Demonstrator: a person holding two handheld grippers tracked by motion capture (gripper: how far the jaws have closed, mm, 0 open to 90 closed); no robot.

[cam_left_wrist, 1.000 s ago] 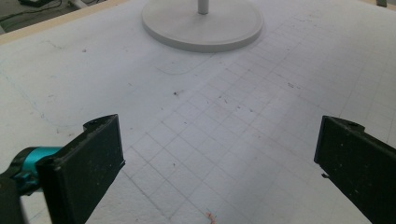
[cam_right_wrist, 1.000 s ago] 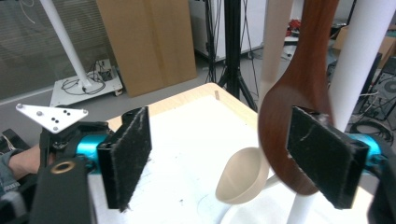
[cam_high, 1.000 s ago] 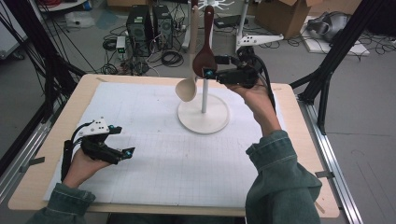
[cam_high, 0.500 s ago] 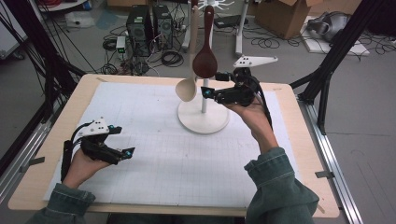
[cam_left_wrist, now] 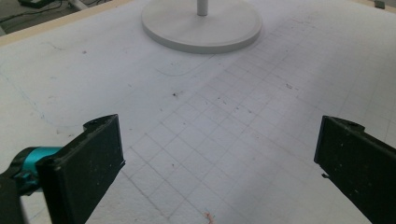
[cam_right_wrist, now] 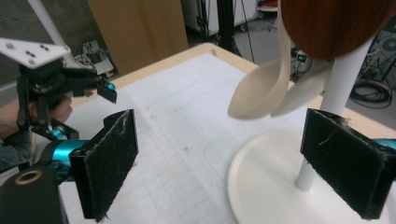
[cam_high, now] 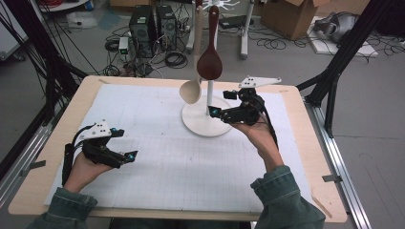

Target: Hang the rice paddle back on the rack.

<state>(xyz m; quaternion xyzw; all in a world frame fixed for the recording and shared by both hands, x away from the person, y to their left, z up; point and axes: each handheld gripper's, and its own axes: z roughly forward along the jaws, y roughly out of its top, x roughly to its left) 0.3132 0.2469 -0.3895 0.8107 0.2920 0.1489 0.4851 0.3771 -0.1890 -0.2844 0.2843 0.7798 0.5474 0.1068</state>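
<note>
A white stand (cam_high: 192, 123) with a round base and a pole stands at the table's far middle. From its top hang a dark brown spoon (cam_high: 209, 63) and a pale wooden spoon (cam_high: 190, 91). My right gripper (cam_high: 221, 104) sits low at the base's right edge, pointing left at the pole. Its jaws have just been opening and stand open with nothing between them. The right gripper view has the gripper (cam_right_wrist: 229, 156) facing the pole (cam_right_wrist: 340, 79), the pale spoon (cam_right_wrist: 259, 95) and the dark bowl (cam_right_wrist: 336, 21) above. My left gripper (cam_high: 125, 144) rests open at the near left.
A white gridded mat (cam_high: 157, 167) covers the wooden table (cam_high: 315, 157). In the left gripper view the open jaws (cam_left_wrist: 215, 154) frame bare mat, with the stand's base (cam_left_wrist: 201, 28) farther off. Computers, cables and boxes lie on the floor beyond the table.
My right gripper has sunk from beside the dark spoon's bowl down to the stand's base. The dark spoon hangs free. The left hand has stayed put.
</note>
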